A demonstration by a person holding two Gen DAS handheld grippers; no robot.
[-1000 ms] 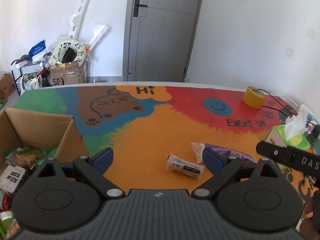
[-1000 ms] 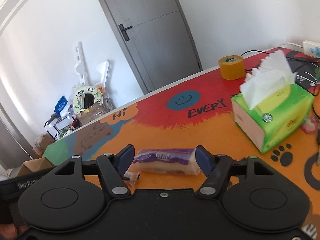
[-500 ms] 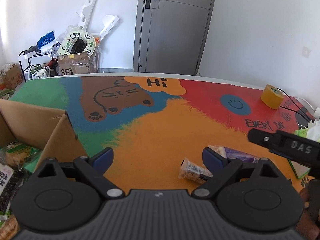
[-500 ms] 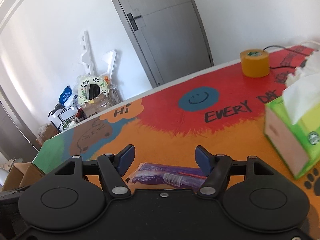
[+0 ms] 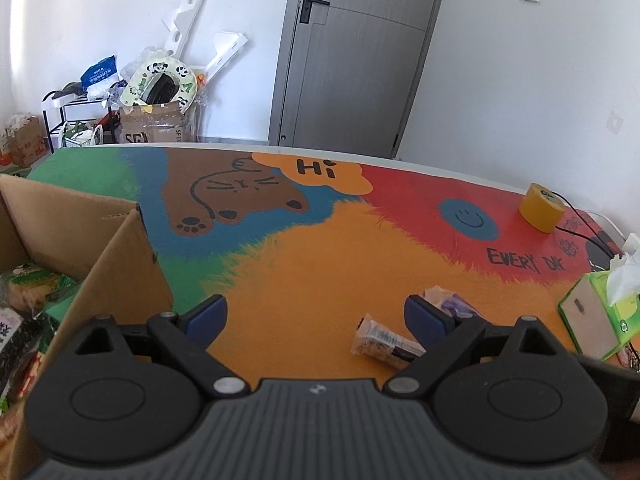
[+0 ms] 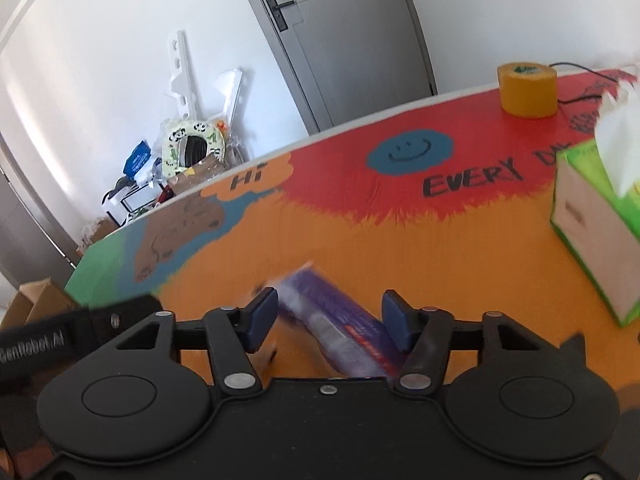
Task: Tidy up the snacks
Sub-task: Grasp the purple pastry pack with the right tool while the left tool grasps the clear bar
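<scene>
My right gripper [image 6: 329, 314] is low over the orange part of the table mat [image 6: 400, 248]. Its jaws are closing on a purple snack packet [image 6: 340, 320]. The blurred packet lies slantwise between the blue pads and touches both. My left gripper [image 5: 314, 314] hangs open above the mat with nothing between its fingers. A small clear-wrapped snack bar [image 5: 384, 344] lies just inside its right finger. In the left wrist view one end of the purple packet [image 5: 448, 300] shows behind that finger. An open cardboard box [image 5: 120, 248] with several snacks inside stands at the left.
A green tissue box [image 6: 592, 232] stands on the right of the table. A yellow tape roll [image 6: 526, 88] and a black cable lie at the far right edge. Beyond the table are a grey door, a rack and cartons with clutter.
My right gripper has sunk toward the purple packet and narrowed its jaws onto it. The packet has turned from crosswise to slantwise. The left gripper stays open, its view shifted a little.
</scene>
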